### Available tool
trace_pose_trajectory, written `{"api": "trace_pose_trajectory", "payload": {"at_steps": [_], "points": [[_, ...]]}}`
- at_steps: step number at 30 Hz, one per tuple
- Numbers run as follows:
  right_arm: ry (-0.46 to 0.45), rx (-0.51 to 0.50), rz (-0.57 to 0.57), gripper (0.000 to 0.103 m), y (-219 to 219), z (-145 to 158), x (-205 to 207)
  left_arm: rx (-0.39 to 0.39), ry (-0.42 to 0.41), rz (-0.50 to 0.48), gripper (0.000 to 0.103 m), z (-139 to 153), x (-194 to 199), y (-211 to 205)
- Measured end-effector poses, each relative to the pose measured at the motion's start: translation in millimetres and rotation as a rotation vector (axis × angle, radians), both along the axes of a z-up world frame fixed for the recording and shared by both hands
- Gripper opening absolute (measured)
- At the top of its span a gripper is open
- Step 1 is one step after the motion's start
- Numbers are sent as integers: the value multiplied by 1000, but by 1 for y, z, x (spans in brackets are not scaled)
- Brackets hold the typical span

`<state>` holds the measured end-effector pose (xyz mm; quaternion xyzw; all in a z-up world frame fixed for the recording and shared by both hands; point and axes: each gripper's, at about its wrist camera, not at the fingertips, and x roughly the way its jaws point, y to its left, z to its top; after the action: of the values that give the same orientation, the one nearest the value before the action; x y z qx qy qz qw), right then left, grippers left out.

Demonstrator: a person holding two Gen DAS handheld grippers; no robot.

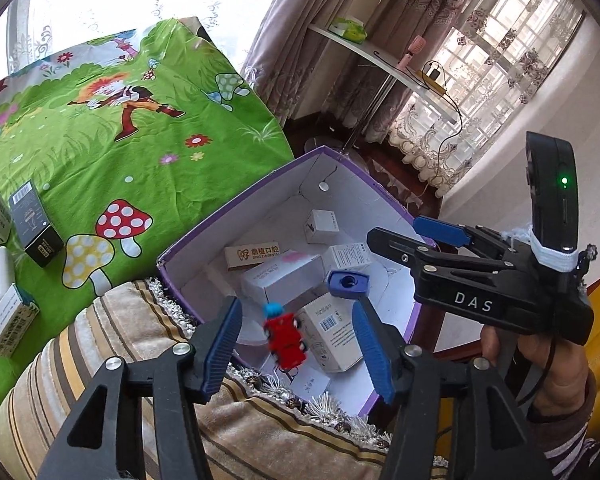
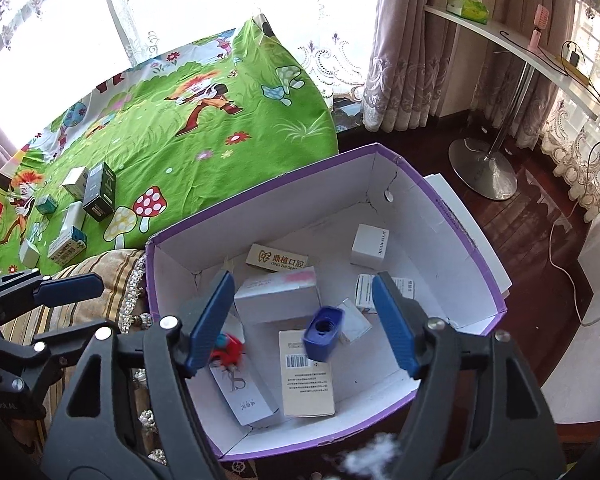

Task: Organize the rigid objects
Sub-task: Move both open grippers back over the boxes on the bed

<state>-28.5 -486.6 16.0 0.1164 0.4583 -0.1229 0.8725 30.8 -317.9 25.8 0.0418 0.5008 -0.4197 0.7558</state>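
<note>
**Toys dropping into the purple box**

Far off to the left of the left gripper (image 1: 296, 344), some small boxes (image 1: 36, 224) sit on the green cartoon cloth (image 1: 140, 148). There is a black one, some white ones and one with green print. They are hard cardboard with sharp corners. They are not put away yet. The cloth is soft and a bit wrinkled, with mushrooms and flowers on it.

Just under the left gripper is a striped cushion (image 1: 148, 344). It looks fuzzy and has a shiny fringe.

The left gripper is about half open and holds nothing. Between its blue ribbed pads is a little red toy car (image 1: 286, 340) with a blue top. The pads do not touch it. It looks blurry, so I think it is falling into the purple box (image 2: 476, 240).

The purple box is right below both grippers. It is cardboard, white inside, with cracks in its corners. Several small boxes already lie in it, flat and tipped over. So a good part of the job looks done.

The right gripper (image 2: 304, 324) is wide open and holds nothing too. Between its pads is a blue plastic block (image 2: 322, 338) with a round hole. It is chunky and smooth. It touches neither pad and looks to be dropping in as well.
</note>
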Motion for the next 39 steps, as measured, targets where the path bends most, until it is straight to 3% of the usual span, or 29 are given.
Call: {"api": "trace_pose_trajectory", "payload": {"at_steps": [5, 12, 18, 23, 32, 39], "points": [[-24, 9, -9, 80, 1, 4, 0, 10, -31, 21, 59, 5, 0, 3], [-72, -20, -18, 82, 10, 19, 1, 68, -174, 87, 61, 23, -1, 12], [-109, -185, -31, 93, 35, 38, 6, 98, -347, 135, 61, 40, 0, 31], [-170, -204, 7, 94, 55, 50, 10, 41, -447, 192, 61, 49, -1, 59], [-136, -131, 116, 94, 91, 42, 27, -28, -373, 215, 62, 50, 10, 103], [-118, -87, 201, 94, 123, 38, 41, -10, -317, 296, 62, 37, 29, 156]]}}
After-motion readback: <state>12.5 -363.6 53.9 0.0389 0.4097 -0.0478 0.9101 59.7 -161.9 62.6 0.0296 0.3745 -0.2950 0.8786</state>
